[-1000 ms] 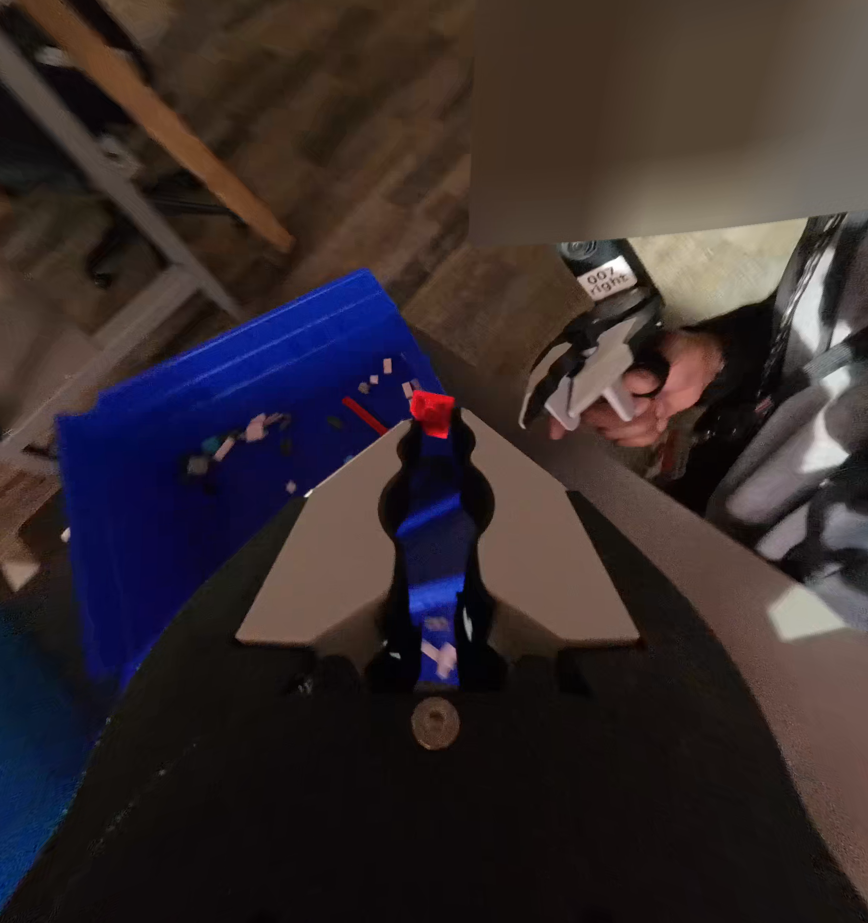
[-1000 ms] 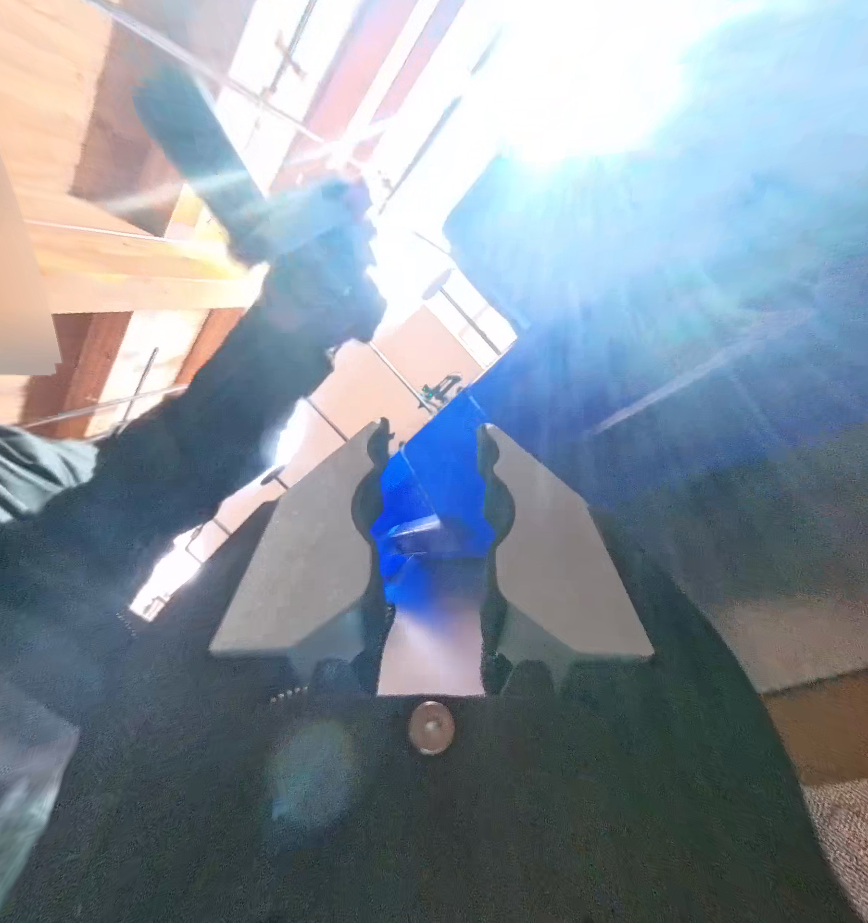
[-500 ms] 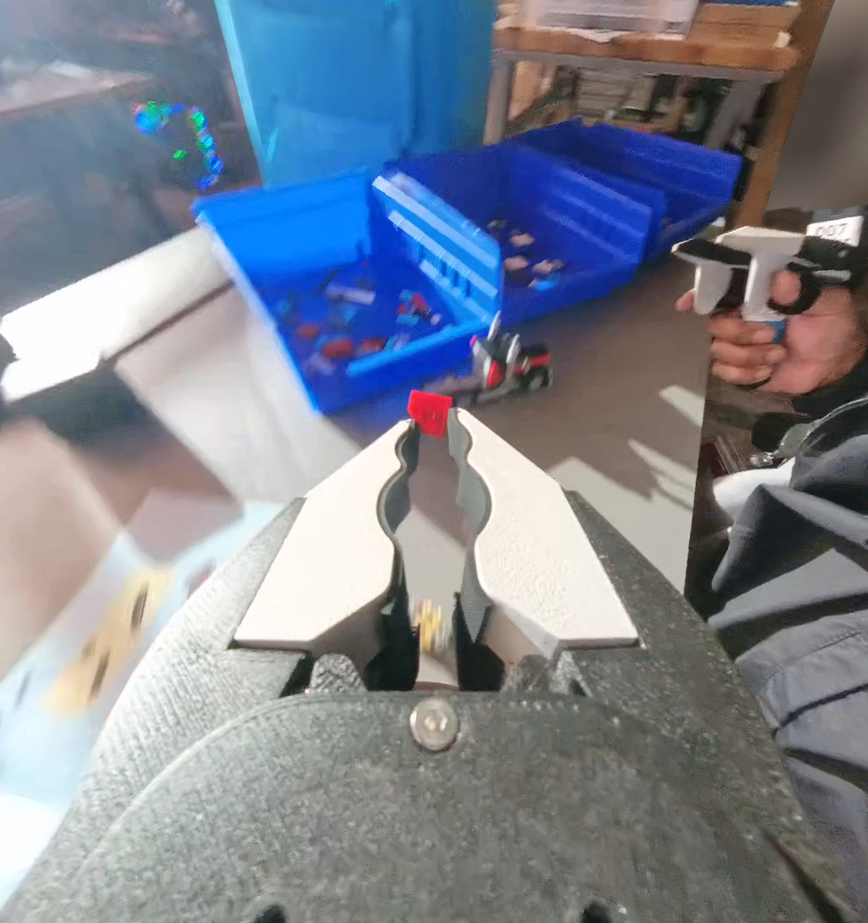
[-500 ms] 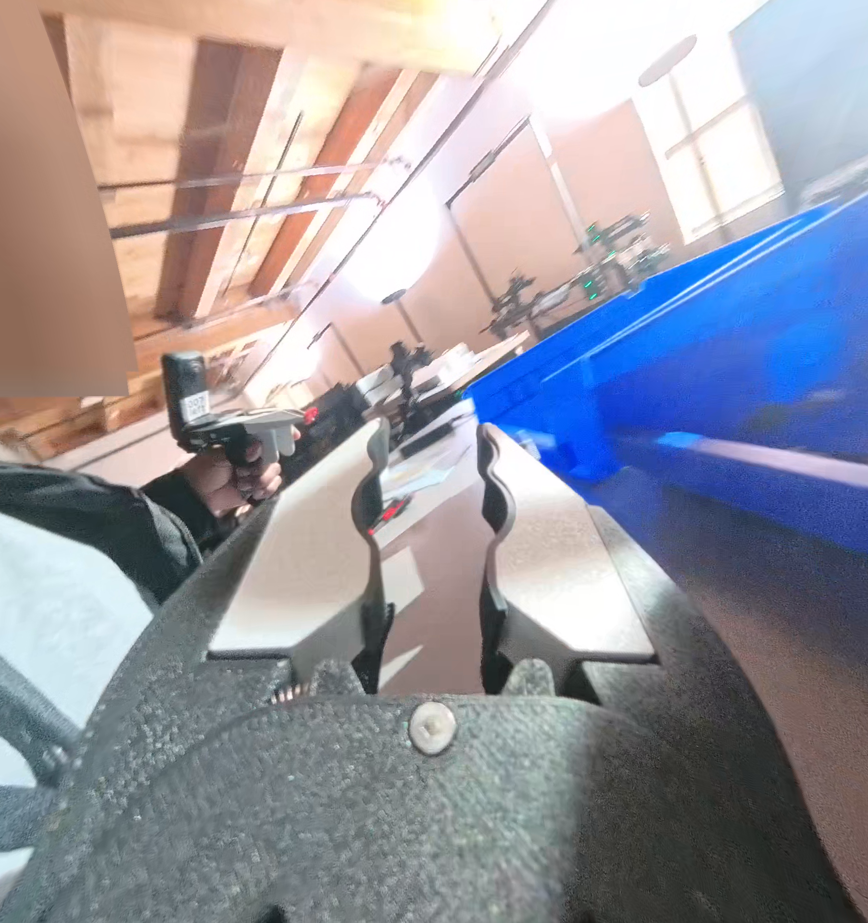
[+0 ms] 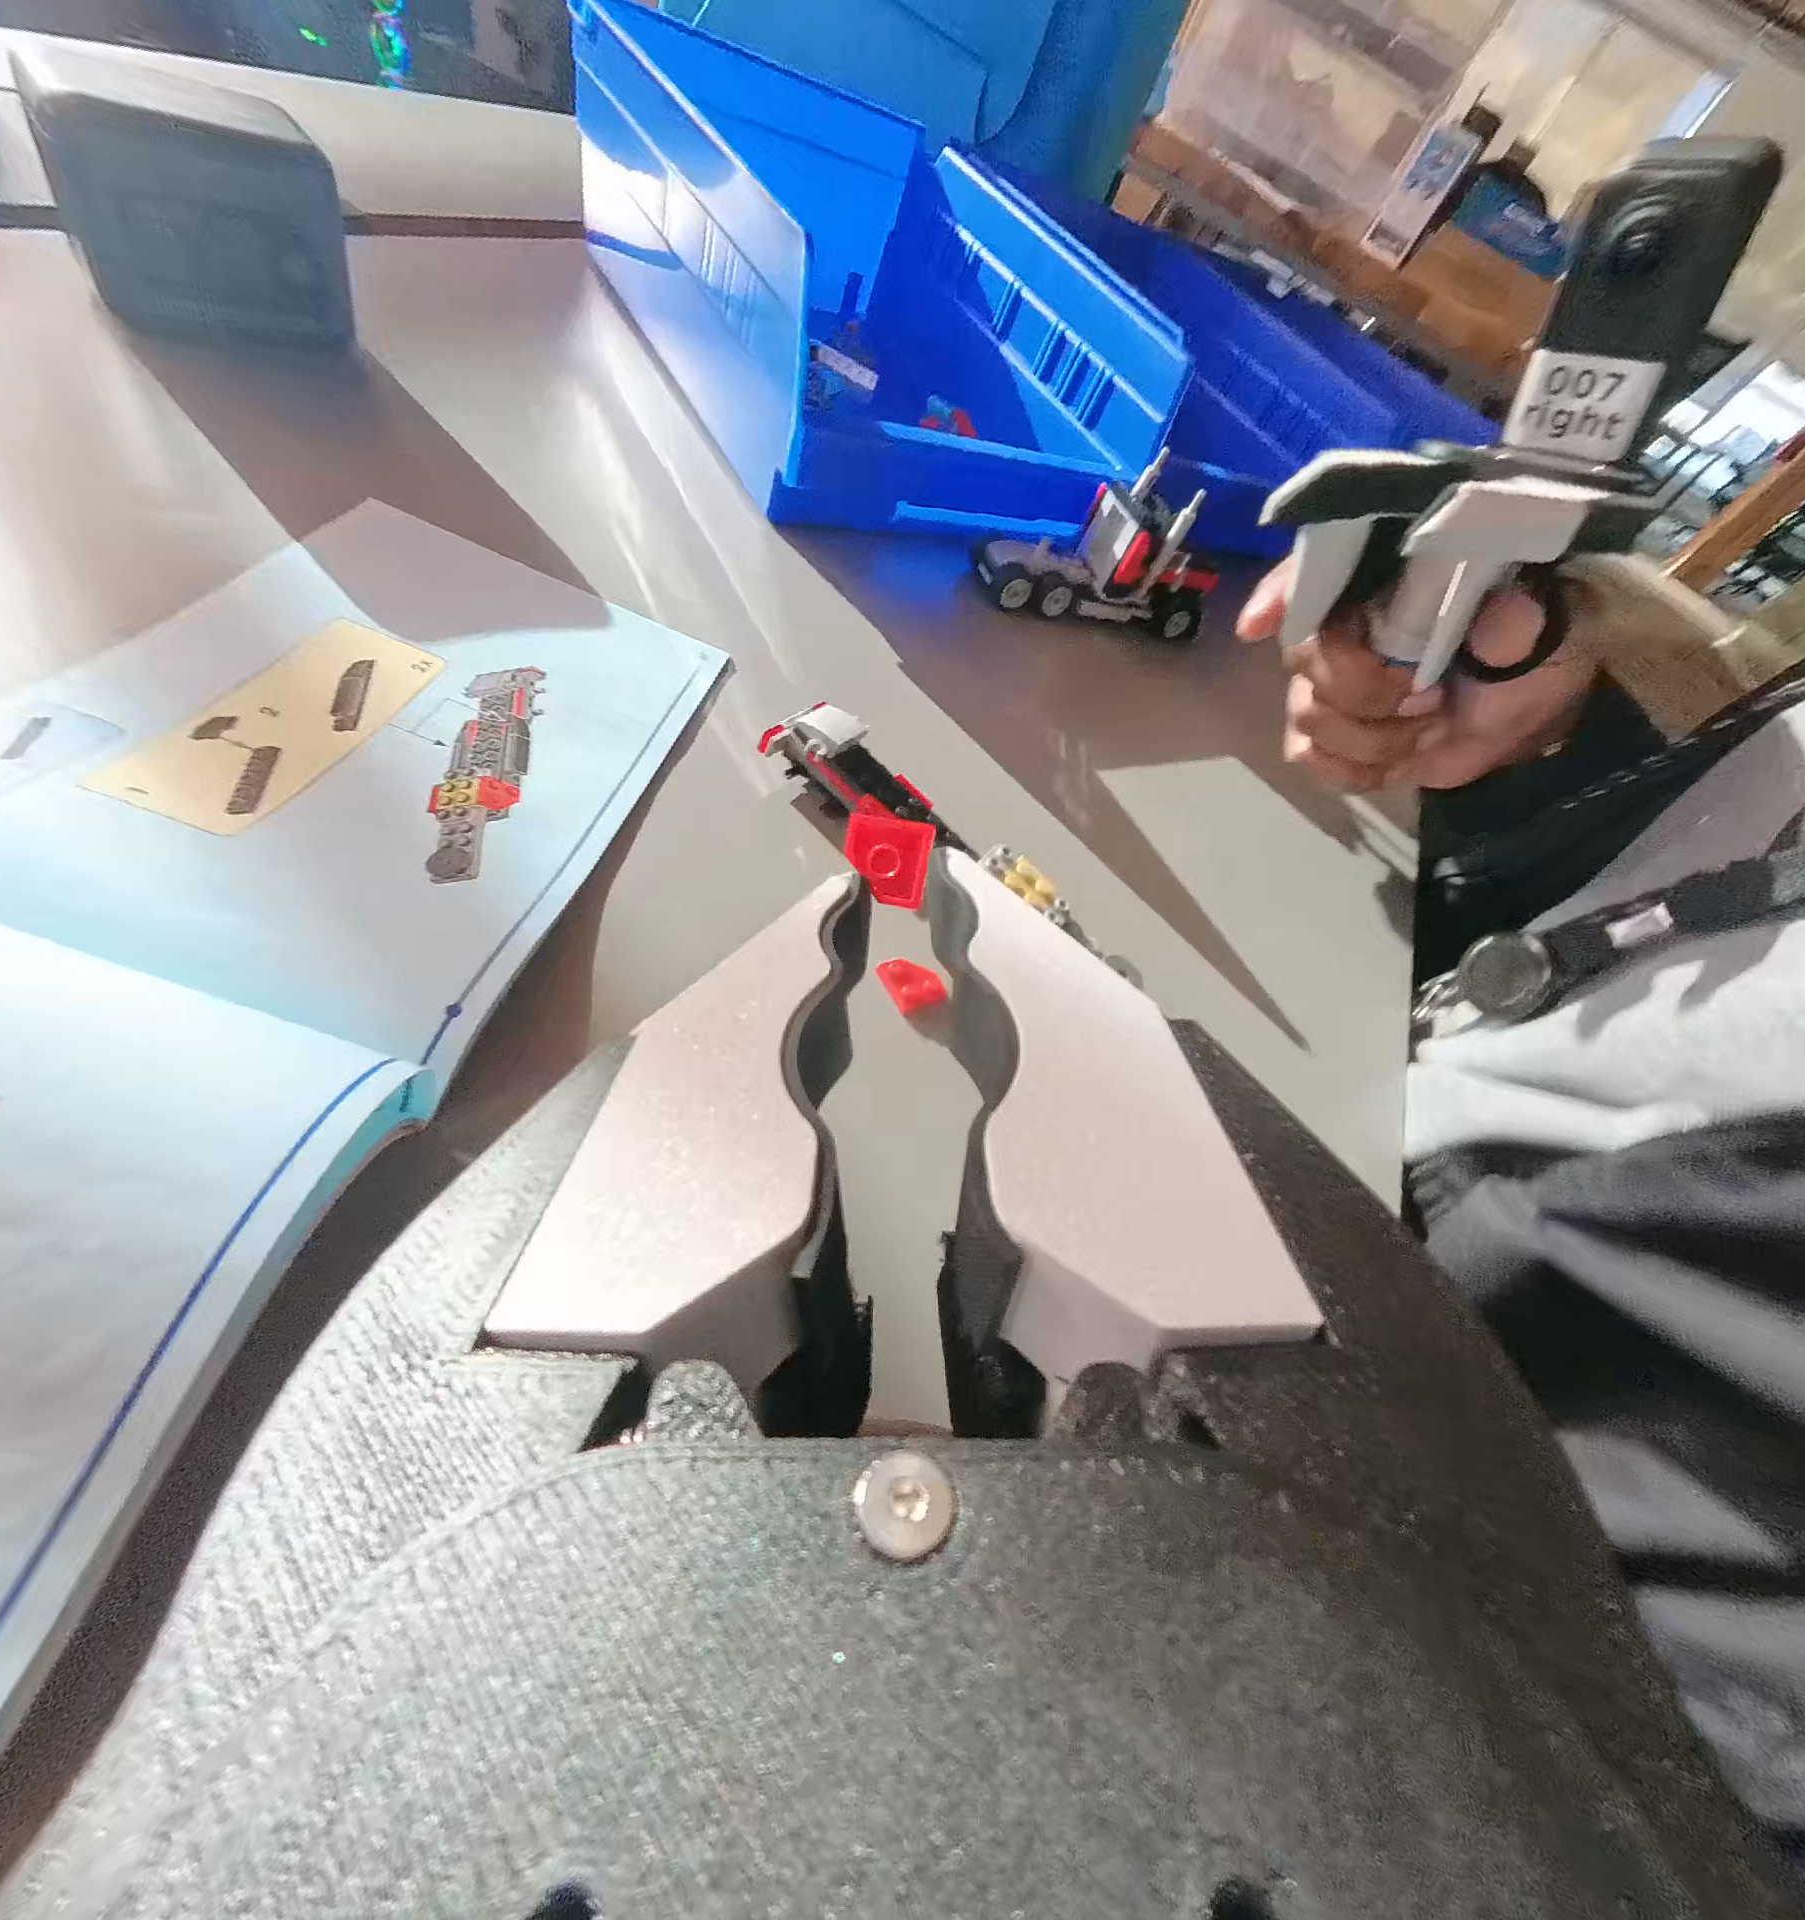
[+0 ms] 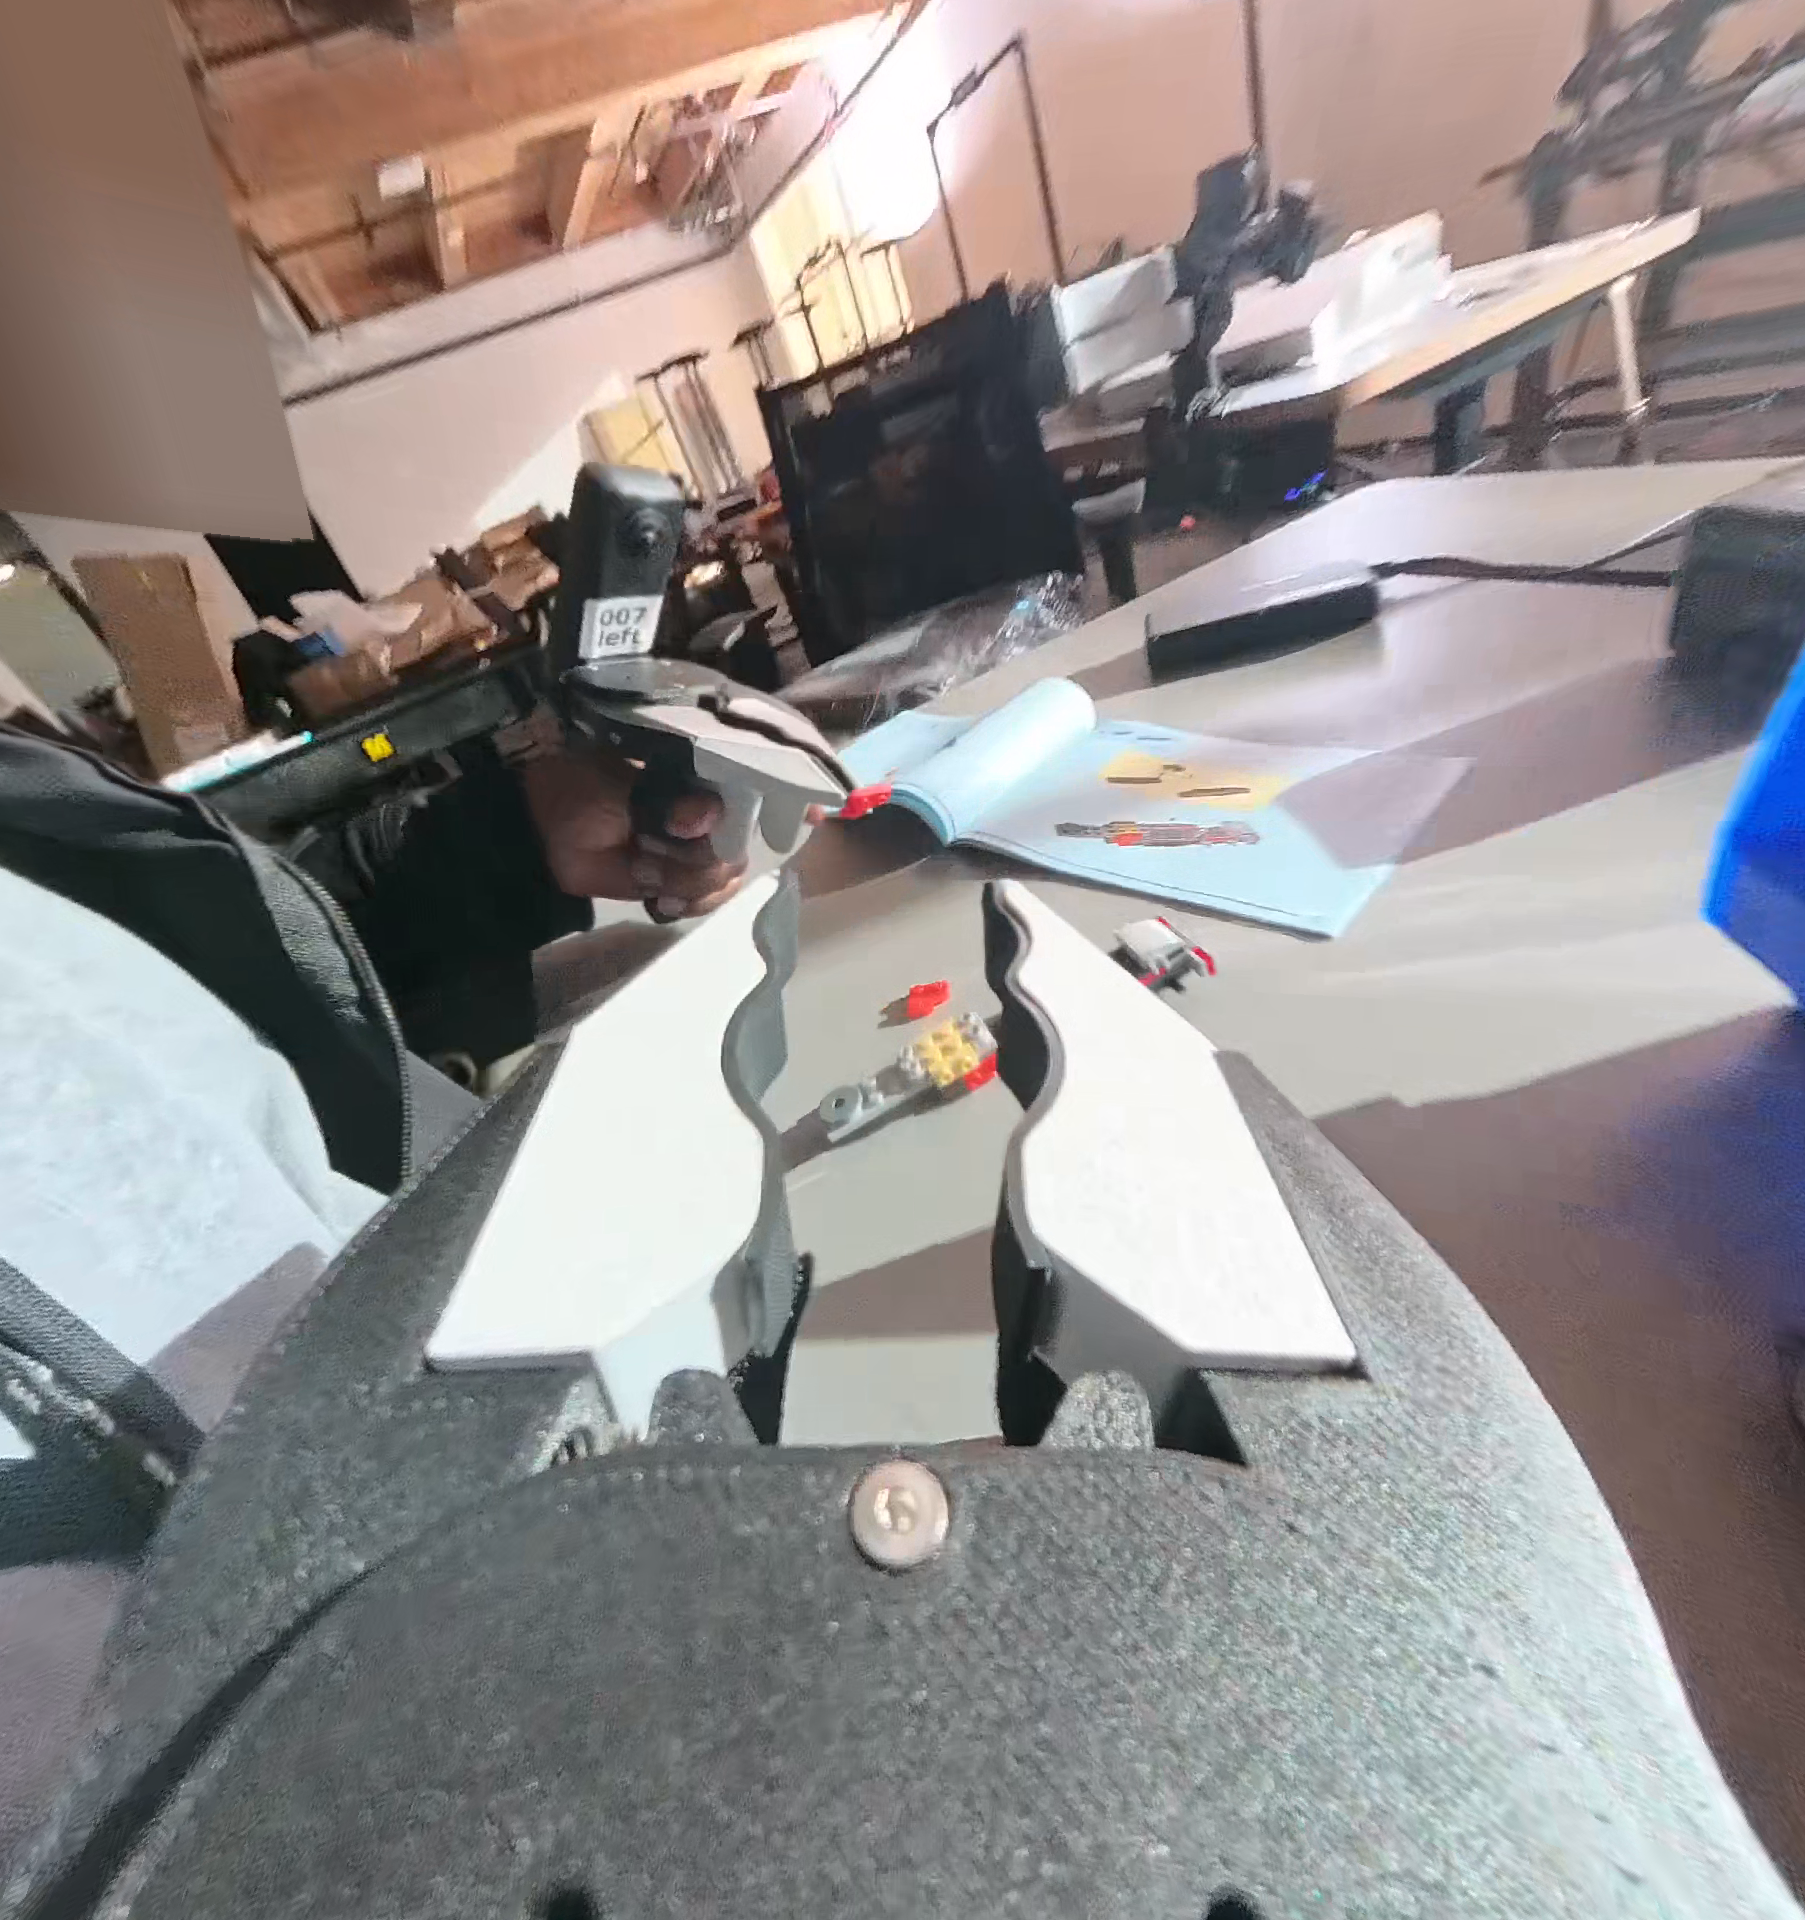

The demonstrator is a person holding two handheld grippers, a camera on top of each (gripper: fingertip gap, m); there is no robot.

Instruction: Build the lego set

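My left gripper (image 5: 896, 881) is shut on a small red lego plate (image 5: 887, 858), pinched at the fingertips above the table; the plate also shows at its tips in the right wrist view (image 6: 863, 800). Below it lie a loose red piece (image 5: 910, 983) and a long black, red and grey chassis (image 5: 846, 769). A grey strip with yellow bricks (image 6: 929, 1070) lies on the table beyond my right gripper (image 6: 890, 904), which is open and empty. A finished lego truck (image 5: 1100, 577) stands by the blue bins.
An open instruction booklet (image 5: 202, 883) lies on the table at the left. Blue bins (image 5: 981, 343) with loose pieces stand at the back. A black box (image 5: 191, 229) sits far left. A person's hand (image 5: 1397, 707) holds the right gripper. From my left tips it is roughly 8 cm to the loose red piece (image 5: 910, 983); from my right, 15 cm. It is also in sight in the right wrist view (image 6: 919, 997).
Both grippers swung away from the blue bins and down towards the table with the booklet and parts. The left kept the red plate pinched throughout; the right stayed open.
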